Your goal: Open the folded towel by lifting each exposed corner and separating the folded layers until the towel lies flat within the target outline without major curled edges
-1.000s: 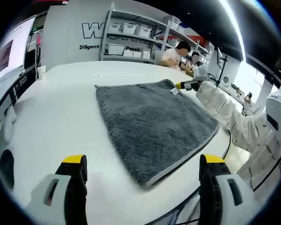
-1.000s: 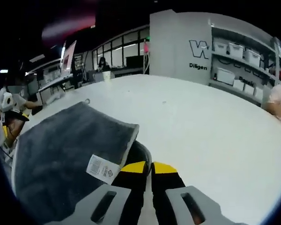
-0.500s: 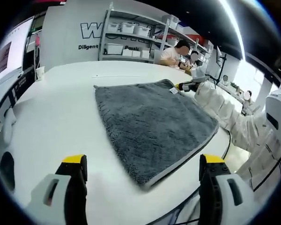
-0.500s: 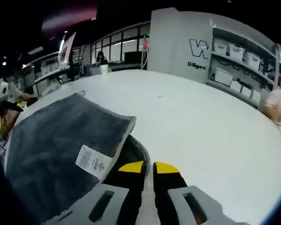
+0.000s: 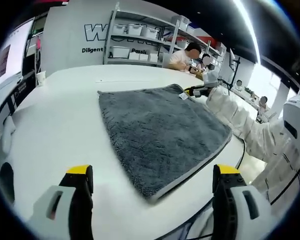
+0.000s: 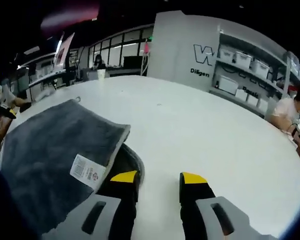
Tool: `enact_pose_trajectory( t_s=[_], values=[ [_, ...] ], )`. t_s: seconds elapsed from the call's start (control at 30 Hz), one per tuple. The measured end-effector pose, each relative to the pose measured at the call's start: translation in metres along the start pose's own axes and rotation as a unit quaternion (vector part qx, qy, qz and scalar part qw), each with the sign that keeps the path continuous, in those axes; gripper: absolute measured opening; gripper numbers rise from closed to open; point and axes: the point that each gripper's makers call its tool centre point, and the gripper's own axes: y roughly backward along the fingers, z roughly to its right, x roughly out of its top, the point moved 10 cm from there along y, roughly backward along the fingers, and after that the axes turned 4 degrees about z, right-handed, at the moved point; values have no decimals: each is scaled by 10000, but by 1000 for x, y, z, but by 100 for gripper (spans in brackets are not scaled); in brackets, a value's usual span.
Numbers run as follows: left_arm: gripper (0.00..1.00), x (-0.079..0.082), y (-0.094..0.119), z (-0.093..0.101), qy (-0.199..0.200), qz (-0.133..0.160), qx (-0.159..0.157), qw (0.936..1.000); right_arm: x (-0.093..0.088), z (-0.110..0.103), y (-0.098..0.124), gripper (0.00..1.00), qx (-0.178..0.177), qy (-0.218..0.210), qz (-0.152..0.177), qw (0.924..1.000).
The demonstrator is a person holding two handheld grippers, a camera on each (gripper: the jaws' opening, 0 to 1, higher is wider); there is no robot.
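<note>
A grey towel (image 5: 160,130) lies spread on the white table (image 5: 55,125), one corner near me and the far corner by a white label (image 5: 183,96). My left gripper (image 5: 152,171) hovers above the near corner, jaws wide open and holding nothing. My right gripper (image 5: 196,91) sits at the towel's far corner. In the right gripper view, the right gripper (image 6: 158,177) is open with bare table between its jaws. The towel (image 6: 45,145) and its label (image 6: 85,170) lie just left of the left jaw, its curled dark edge against that jaw.
A white-sleeved arm (image 5: 240,120) runs along the table's right edge. Seated people (image 5: 187,55) are at the far side, before shelves (image 5: 140,40) of white bins. A cup (image 5: 40,77) stands at the far left. The table (image 6: 200,130) stretches wide beyond the towel.
The right gripper's jaws, nearly closed at the labelled towel corner before, have parted. The left gripper stays open in place, and the towel lies about as before.
</note>
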Motion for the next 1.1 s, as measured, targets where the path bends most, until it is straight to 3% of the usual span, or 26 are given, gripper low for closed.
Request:
enact_pose_trajectory(
  t_s=[0.1, 0.43, 0.6, 0.77, 0.9, 1.1],
  values=[
    [98, 0, 1, 0, 10, 16, 17, 10000, 2, 0, 7, 27, -9, -113, 170, 9998],
    [98, -2, 2, 2, 11, 45, -44, 10000, 3, -5, 26, 26, -50, -49, 185, 9998],
    [98, -3, 3, 2, 1, 45, -44, 10000, 5, -12, 39, 25, 181, 104, 418, 9989],
    [98, -3, 2, 3, -13, 50, -70, 10000, 6, -12, 41, 19, 316, 819, 487, 9949],
    [98, -3, 1, 4, -24, 46, -104, 9999, 4, -17, 36, 20, 543, 817, 559, 9936],
    [98, -3, 2, 5, -42, 34, -92, 9999, 1, -22, 23, 19, 547, 1384, 439, 9879]
  ],
)
